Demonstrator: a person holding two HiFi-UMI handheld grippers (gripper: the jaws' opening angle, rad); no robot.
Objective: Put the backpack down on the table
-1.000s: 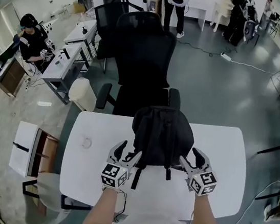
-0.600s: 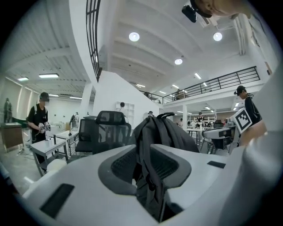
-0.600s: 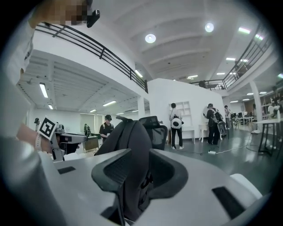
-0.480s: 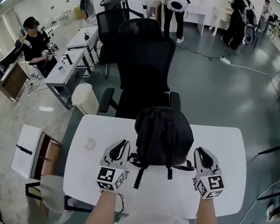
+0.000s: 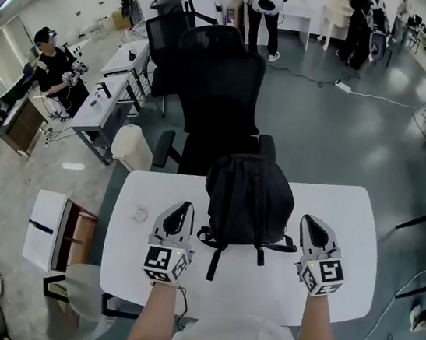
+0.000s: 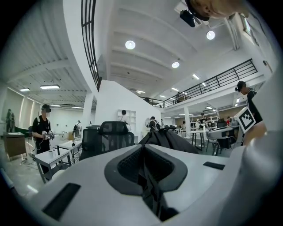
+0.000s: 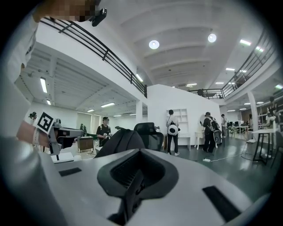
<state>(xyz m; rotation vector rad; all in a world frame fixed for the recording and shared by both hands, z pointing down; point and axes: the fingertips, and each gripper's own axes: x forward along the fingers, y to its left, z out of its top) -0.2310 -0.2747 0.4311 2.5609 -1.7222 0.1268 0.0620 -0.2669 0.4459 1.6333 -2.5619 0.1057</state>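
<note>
Head view looks steeply down; gripper views share the backpack [image 5: 248, 198].

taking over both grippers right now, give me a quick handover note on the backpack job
Grippers: the left gripper is shut on the left strap; the right gripper is shut on the right strap.
Things: the backpack is upright between them at the far edge of the table, in front of the black chair.
Done: both straps gripped.
Left: it is unclear whether its base rests on the table. Probably lower it fully, then open both.
</note>
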